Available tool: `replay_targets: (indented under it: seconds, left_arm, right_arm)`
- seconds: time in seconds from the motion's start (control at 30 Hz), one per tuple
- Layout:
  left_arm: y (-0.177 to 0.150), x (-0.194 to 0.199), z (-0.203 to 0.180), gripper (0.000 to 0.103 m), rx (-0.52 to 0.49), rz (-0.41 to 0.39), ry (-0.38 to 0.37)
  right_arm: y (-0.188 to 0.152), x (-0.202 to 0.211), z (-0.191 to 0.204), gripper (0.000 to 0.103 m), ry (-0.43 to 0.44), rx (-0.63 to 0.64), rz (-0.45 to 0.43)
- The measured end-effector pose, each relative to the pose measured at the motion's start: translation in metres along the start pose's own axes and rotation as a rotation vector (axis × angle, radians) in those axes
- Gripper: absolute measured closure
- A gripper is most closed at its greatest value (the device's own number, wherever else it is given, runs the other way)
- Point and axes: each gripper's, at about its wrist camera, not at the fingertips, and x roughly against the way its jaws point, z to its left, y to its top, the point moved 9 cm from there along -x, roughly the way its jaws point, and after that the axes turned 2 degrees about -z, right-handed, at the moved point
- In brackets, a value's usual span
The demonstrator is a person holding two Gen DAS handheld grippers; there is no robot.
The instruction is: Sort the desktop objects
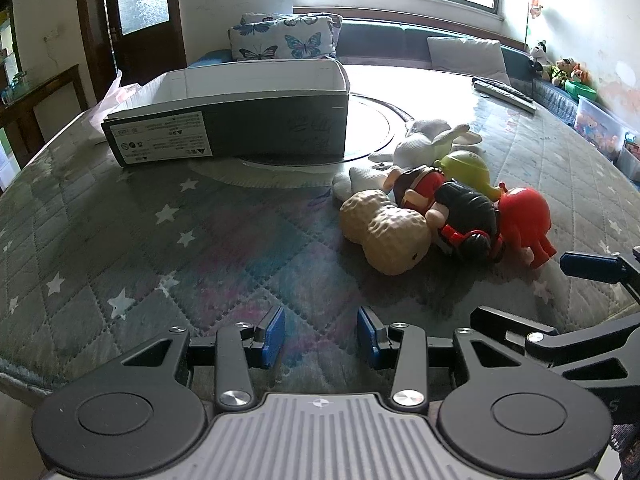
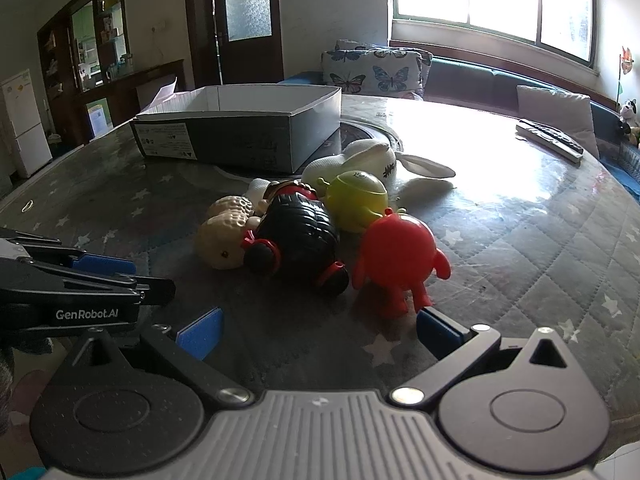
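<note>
A pile of toys lies on the quilted table: a beige peanut toy [image 1: 384,232] [image 2: 224,236], a black and red figure [image 1: 464,216] [image 2: 296,232], a red round toy [image 1: 524,216] [image 2: 396,252], a green round toy [image 1: 468,168] [image 2: 356,196] and a white plush rabbit [image 1: 420,144] [image 2: 372,156]. An open dark box [image 1: 228,128] [image 2: 240,132] stands behind them. My left gripper [image 1: 320,334] is open and empty, near the front edge, left of the pile. My right gripper [image 2: 316,330] is wide open and empty, just in front of the red toy.
The box rests partly on a round glass turntable [image 1: 376,120]. A remote control [image 2: 548,140] lies at the far right of the table. A bench with butterfly cushions [image 1: 284,38] runs behind. A rubber band [image 2: 27,205] lies at the left.
</note>
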Motion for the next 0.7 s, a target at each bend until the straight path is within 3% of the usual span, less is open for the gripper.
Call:
replay_targets:
  seconds: [0.7]
  left_arm:
    - [0.008, -0.009, 0.0, 0.06, -0.004, 0.015, -0.015]
  right_arm:
    - [0.059, -0.048, -0.08, 0.0, 0.038, 0.01, 0.011]
